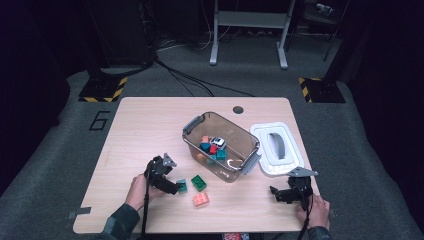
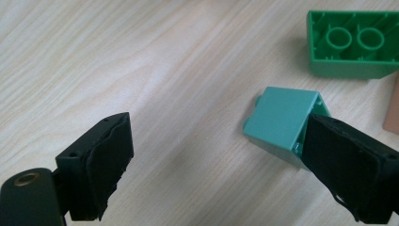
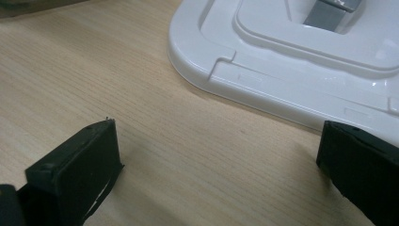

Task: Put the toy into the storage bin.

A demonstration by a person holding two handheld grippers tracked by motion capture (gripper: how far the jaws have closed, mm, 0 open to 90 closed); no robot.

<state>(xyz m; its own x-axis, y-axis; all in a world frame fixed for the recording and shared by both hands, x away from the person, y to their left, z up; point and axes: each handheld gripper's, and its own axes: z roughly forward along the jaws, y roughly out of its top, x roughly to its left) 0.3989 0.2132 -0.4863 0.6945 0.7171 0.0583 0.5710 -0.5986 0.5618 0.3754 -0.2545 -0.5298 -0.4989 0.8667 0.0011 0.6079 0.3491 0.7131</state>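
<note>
My left gripper [image 1: 175, 189] [image 2: 219, 136] hangs low over the table's front left with its jaws wide apart. A small teal block [image 1: 181, 185] [image 2: 282, 120] lies tipped on the wood against the inner face of the right jaw; the left jaw stands well away from it. Just beyond lie a green two-stud brick [image 1: 199, 182] [image 2: 350, 44], studs down, and a salmon brick [image 1: 201, 200] [image 2: 393, 110]. My right gripper [image 1: 274, 192] [image 3: 221, 141] rests open at the front right with bare wood between its jaws.
A clear smoky bin [image 1: 240, 131] with grey latches stands mid-table and holds several coloured blocks and a small white toy car [image 1: 217, 141]. Its white lid [image 1: 276, 147] [image 3: 291, 61] lies flat to the right, just beyond my right gripper.
</note>
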